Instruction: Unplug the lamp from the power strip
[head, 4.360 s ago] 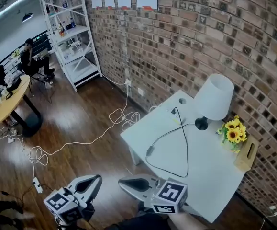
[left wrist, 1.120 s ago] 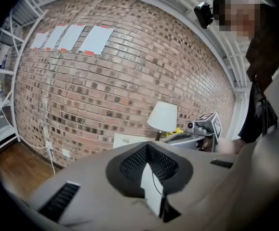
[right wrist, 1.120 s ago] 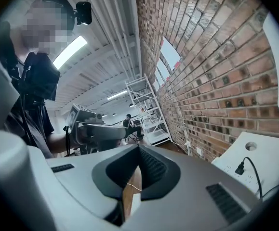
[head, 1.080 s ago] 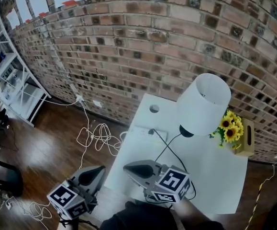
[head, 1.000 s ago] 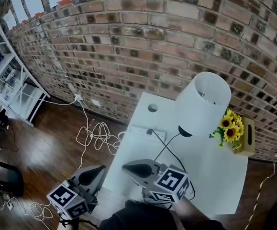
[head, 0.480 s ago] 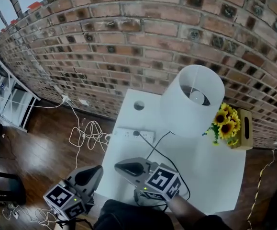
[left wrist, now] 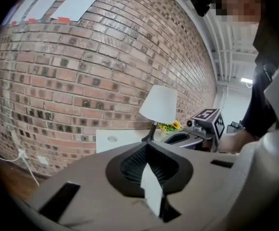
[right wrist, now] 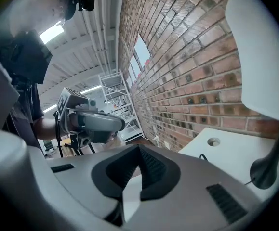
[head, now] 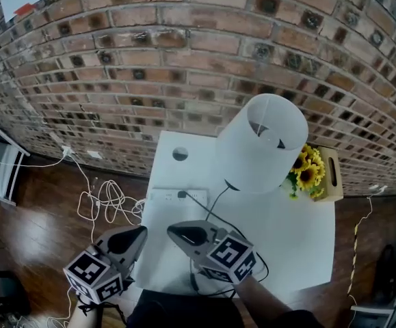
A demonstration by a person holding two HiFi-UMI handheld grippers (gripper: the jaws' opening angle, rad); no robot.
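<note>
Two hand-held grippers hover side by side at the near end of a white table [head: 300,231]. Both are aimed at the brick wall [head: 184,60] and tipped slightly downward. The left gripper [head: 140,232] hangs at the table's near-left edge. The right gripper [head: 174,229] is over the tabletop, with a forearm [head: 259,299] running off the bottom of the frame. Each gripper's own view shows its jaws pressed together with nothing between them.

The lamp [head: 262,142] stands toward the table's far side. Its black cord [head: 208,207] runs to a plug [head: 182,195] seated in the white power strip [head: 163,195], which lies flat just beyond the right gripper's tip — neither gripper touches it. The cord's near loop disappears under the right gripper, and the strip is hard to pick out in either gripper view.

Only the right gripper view shows the black lamp base [right wrist: 264,170], which the shade hides from the head view. That view also catches a metal shelf rack [right wrist: 122,105] along the wall, outside the head view's frame. Sunflowers [head: 306,171] and a wooden box [head: 329,176] sit beside the lamp.
</note>
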